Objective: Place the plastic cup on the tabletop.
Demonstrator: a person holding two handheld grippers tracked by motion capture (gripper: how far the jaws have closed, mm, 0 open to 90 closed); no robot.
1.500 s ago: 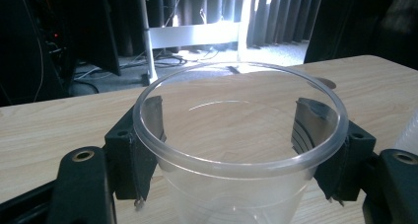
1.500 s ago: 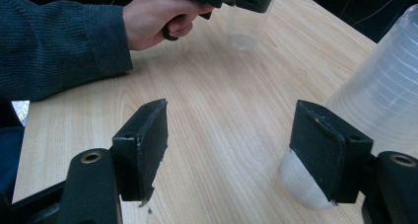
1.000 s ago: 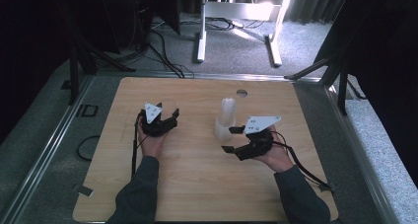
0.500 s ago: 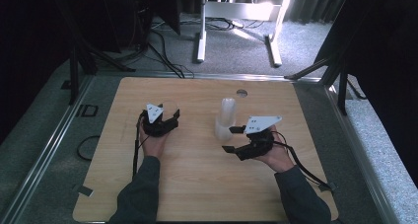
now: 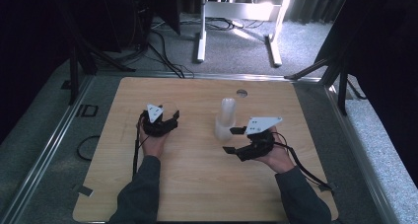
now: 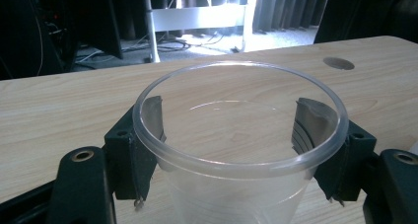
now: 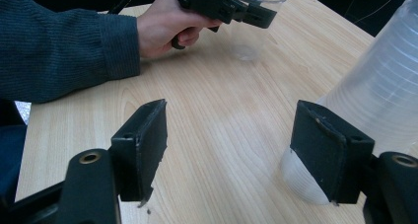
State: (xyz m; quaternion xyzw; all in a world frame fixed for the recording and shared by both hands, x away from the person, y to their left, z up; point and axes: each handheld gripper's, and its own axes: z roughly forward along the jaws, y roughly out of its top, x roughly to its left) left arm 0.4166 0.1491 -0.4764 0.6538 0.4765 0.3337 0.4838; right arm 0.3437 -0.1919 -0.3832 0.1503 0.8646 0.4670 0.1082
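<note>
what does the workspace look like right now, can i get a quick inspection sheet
surface: wooden table, round hole near far edge
job's things: clear cup upright; stack of clear cups upside down
clutter: nothing seen
grippers: left hand-held gripper clamps the clear cup; right hand-held gripper open beside the stack, nothing between its jaws
cables: black cable trails from right hand-held gripper; more on floor
surroundings: grey carpet, white stand, dark curtains

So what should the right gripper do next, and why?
Probably swing toward the stack of upside-down cups and close on it: the right gripper is open with nothing between its jaws, the stack just beside one jaw, while the left gripper holds a single cup.
</note>
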